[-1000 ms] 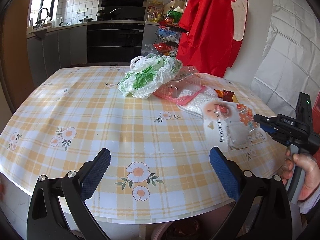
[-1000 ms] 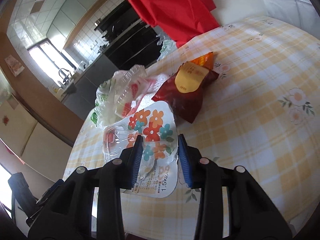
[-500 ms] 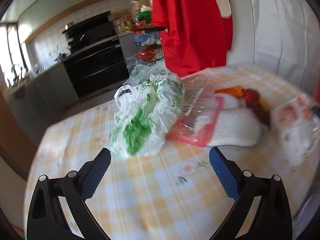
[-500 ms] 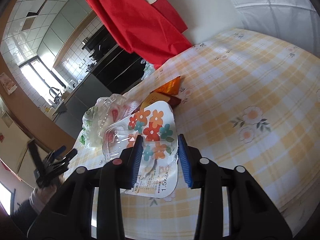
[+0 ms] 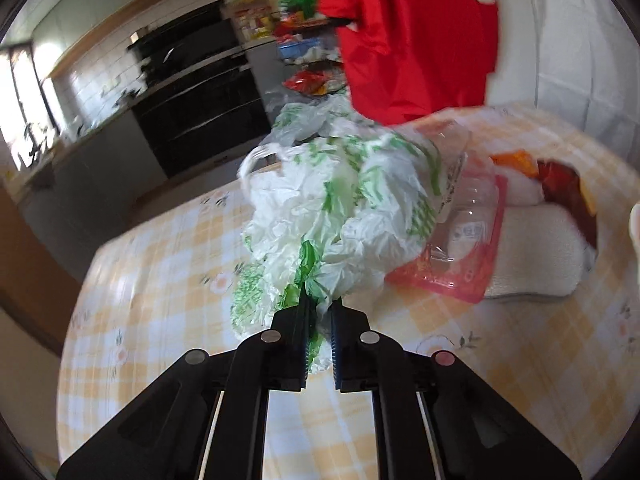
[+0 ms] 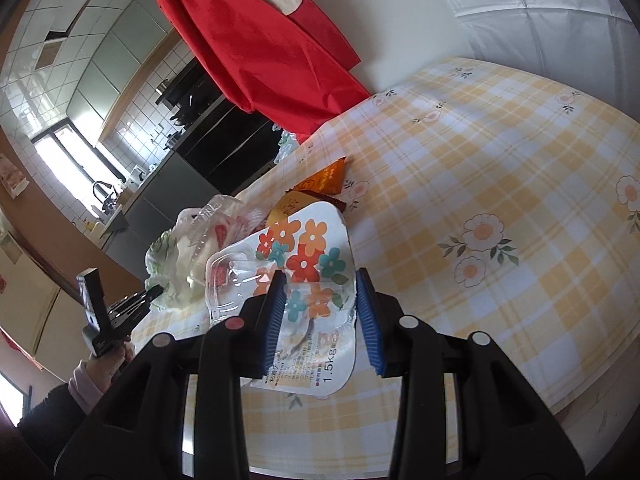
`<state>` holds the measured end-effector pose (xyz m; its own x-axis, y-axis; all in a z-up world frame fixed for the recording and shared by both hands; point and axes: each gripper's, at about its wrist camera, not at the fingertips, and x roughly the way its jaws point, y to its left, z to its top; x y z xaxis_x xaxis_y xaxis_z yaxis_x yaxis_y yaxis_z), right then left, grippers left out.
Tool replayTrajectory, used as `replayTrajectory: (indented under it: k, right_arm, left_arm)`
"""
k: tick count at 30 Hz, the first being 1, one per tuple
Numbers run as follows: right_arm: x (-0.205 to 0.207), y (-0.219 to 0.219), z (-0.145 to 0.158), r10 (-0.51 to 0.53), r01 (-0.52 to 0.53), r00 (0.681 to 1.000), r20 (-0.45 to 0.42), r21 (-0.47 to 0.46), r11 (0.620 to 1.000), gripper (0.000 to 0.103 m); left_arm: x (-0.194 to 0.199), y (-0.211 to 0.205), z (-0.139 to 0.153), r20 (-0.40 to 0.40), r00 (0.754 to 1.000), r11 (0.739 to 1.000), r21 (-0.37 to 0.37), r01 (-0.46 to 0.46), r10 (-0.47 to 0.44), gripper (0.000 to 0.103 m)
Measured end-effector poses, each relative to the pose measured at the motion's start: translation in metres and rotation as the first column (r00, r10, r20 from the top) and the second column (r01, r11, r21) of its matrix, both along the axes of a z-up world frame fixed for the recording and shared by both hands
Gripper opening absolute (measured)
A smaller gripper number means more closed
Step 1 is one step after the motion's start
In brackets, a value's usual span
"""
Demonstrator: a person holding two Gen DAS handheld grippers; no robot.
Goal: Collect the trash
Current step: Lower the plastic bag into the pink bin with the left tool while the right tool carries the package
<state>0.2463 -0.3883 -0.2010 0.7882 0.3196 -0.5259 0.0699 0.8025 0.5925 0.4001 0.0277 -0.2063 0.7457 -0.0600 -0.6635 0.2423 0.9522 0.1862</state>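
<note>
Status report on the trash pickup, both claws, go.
Left claw shut on the green-and-white plastic bag. Right claw clamped on the flowered package. Red tray and brown wrapper on the table; nothing blocking.

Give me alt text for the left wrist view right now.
The left hand-held gripper is shut on a crumpled white-and-green plastic bag on a yellow checked table. Clear packaging with a pink edge lies right of it, a red cloth hangs behind.
</note>
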Motion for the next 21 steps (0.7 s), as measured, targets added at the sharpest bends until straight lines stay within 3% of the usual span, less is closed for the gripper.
replayTrajectory:
  k: [8, 14, 21]
  right_arm:
    - [-0.018, 0.021, 0.029, 0.038, -0.039, 0.997, 0.064, 0.008, 0.999, 0.037]
    - [-0.043, 0.029, 0.057, 0.046, -0.047, 0.993, 0.113, 0.005, 0.999, 0.038]
    - [-0.079, 0.028, 0.087, 0.039, -0.038, 0.984, 0.175, -0.007, 0.999, 0.037]
  left_arm:
    - [-0.088, 0.057, 0.075, 0.099, 0.993, 0.988, -0.148, -0.047, 0.062, 0.007]
    - [-0.166, 0.067, 0.122, 0.148, 0.987, 0.973, -0.231, -0.025, 0.061, 0.007]
    - [-0.241, 0.063, 0.152, 0.158, 0.987, 0.952, -0.301, 0.044, 0.005, 0.007]
